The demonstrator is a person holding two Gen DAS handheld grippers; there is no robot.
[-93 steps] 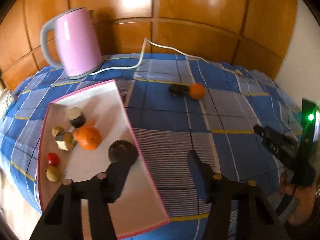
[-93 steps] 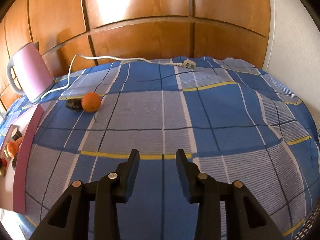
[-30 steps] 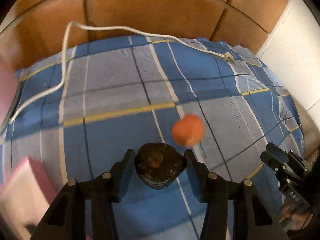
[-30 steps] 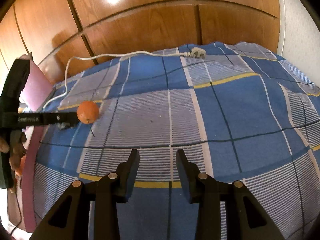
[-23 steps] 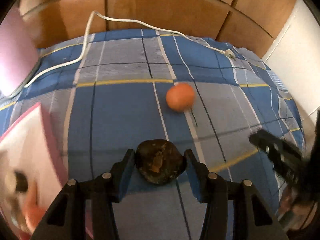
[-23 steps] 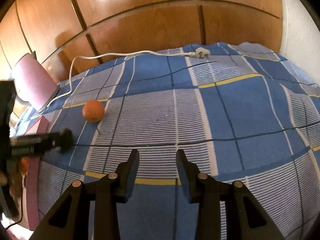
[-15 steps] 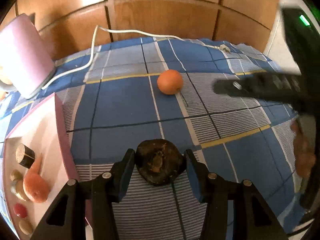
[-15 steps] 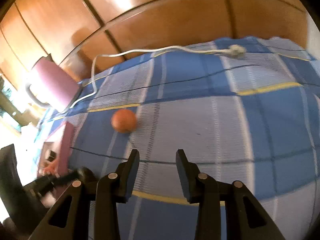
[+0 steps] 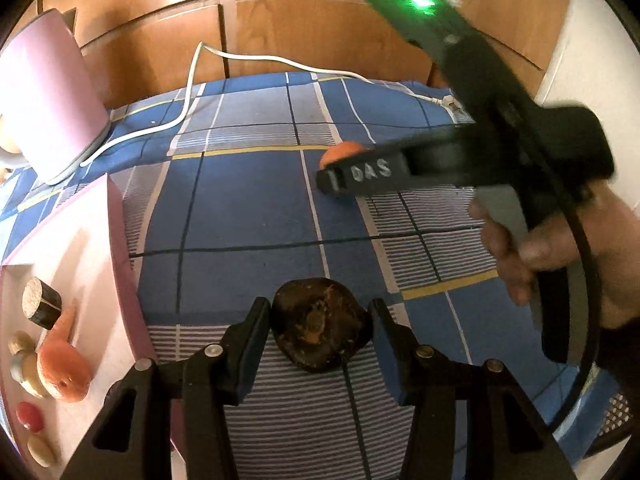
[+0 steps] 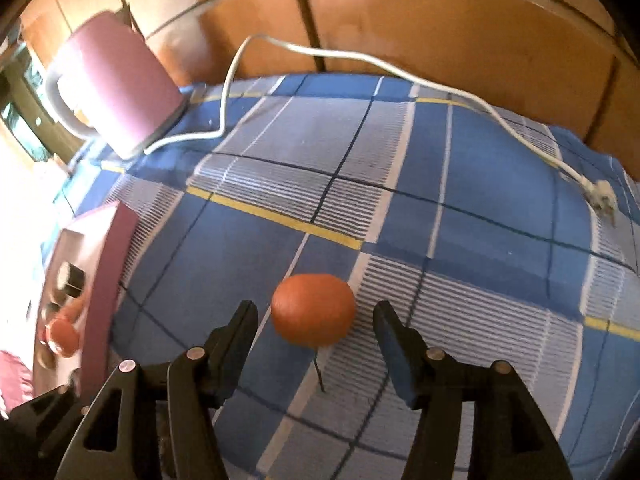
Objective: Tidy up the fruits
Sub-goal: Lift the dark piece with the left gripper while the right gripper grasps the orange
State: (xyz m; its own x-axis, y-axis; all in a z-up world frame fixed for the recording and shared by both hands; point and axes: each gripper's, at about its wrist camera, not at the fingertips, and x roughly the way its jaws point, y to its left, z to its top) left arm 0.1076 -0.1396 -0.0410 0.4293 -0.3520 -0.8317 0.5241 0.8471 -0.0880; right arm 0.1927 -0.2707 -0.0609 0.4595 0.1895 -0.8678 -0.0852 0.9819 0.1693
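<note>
Dark fruit lifted, orange next

Our left tool [image 9: 320,312] now holds the dark fruit [image 9: 318,330] beside the tray [image 9: 120,240]; our right tool [image 10: 314,320], jaws apart, has reached the orange [image 10: 313,309].

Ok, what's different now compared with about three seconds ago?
The left gripper took hold of the dark fruit that lay beside the orange and carried it back toward the pink tray. The right gripper swung over to the orange, which now sits between its open fingers, untouched. The orange, the kettle, its cord and the fruits in the tray stayed put.
</note>
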